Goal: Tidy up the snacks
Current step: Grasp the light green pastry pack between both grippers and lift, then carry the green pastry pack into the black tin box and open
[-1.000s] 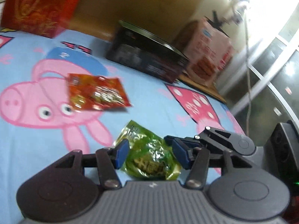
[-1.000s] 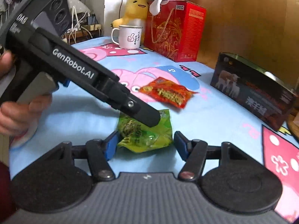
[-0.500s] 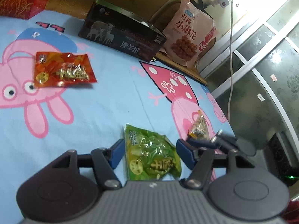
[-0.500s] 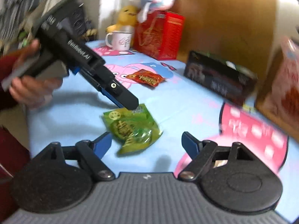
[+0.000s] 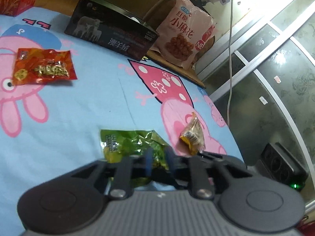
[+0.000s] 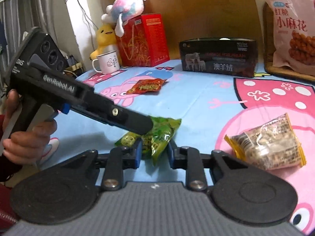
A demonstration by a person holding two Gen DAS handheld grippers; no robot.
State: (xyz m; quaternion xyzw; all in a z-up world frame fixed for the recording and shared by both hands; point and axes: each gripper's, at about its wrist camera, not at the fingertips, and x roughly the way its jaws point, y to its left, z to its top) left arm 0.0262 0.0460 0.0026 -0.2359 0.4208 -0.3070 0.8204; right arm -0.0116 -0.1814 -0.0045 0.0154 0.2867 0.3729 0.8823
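Surface (image 6: 196, 102) under a light-blue cartoon-pig cloth, pink figures printed on it. At the back, a red gift box with gold pattern (image 6: 144, 41) with a pastel plush toy (image 6: 126, 5) on top and a yellow plush duck (image 6: 104, 39) beside it. Right of that, a long black cardboard box with sheep print (image 6: 218, 58), lying open-topped near the wall. Far right, a big pink bag of fried twists (image 6: 291, 31) leaning upright on a woven stand. White enamel mug (image 6: 108, 62) in front of the duck.

Left gripper (image 5: 158, 160): fingers together, clamped on the near end of the crinkled green foil snack packet (image 5: 128, 141); the packet lies on the cloth at the near edge. In the right wrist view the left gripper comes in from the left, held by a hand (image 6: 25, 137) with a dark red sleeve, tip on the packet's upper end.

Right gripper (image 6: 153, 154): fingers closing, the same green packet's lower end between the blue pads; the left pad looks to touch the foil, the right pad stands just off it, cannot tell firm contact.

Red-orange foil snack packet (image 5: 42, 66) flat on the cloth mid-surface, well apart from the green one. Small clear packet with yellow edges (image 6: 269, 141) lies right of the right gripper, near the green packet, not touching it.
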